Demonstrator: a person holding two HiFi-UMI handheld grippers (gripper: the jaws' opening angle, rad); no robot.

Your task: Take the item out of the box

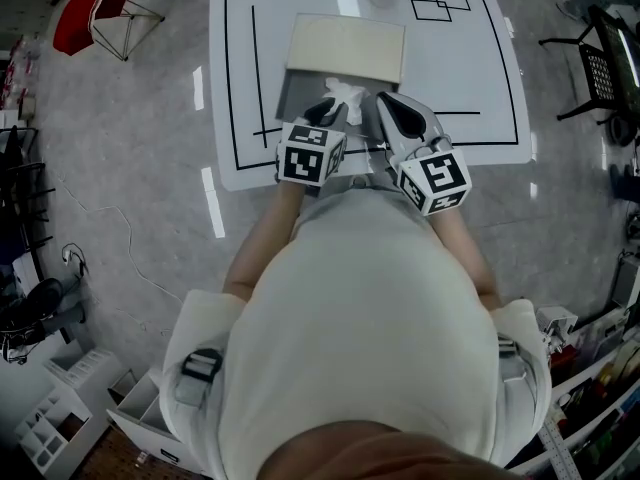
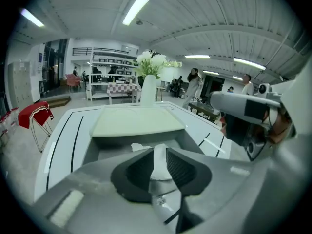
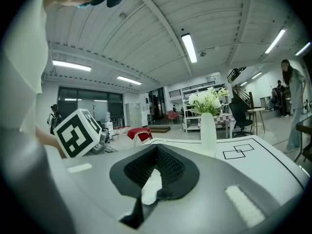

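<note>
An open grey box [image 1: 288, 96] with a cream lid [image 1: 345, 48] folded back sits on the white table [image 1: 480, 88]. A crumpled white item [image 1: 347, 92] rests at the box's near edge. My left gripper [image 1: 330, 110] is at the box, open. In the left gripper view the white item [image 2: 158, 162] shows in the gap between the jaws of my left gripper [image 2: 158, 165], with the box [image 2: 92, 150] and lid [image 2: 139, 121] beyond. My right gripper [image 1: 386, 102] is just right of the item, tips together. In the right gripper view a piece of the white item [image 3: 151, 186] sits pinched inside my right gripper [image 3: 156, 152].
Black lines are marked on the table. A white vase of flowers [image 2: 147, 89] stands at its far edge. A red chair [image 1: 100, 8] stands far left, a black chair [image 1: 600, 68] at the right, and shelves with bins at the lower left.
</note>
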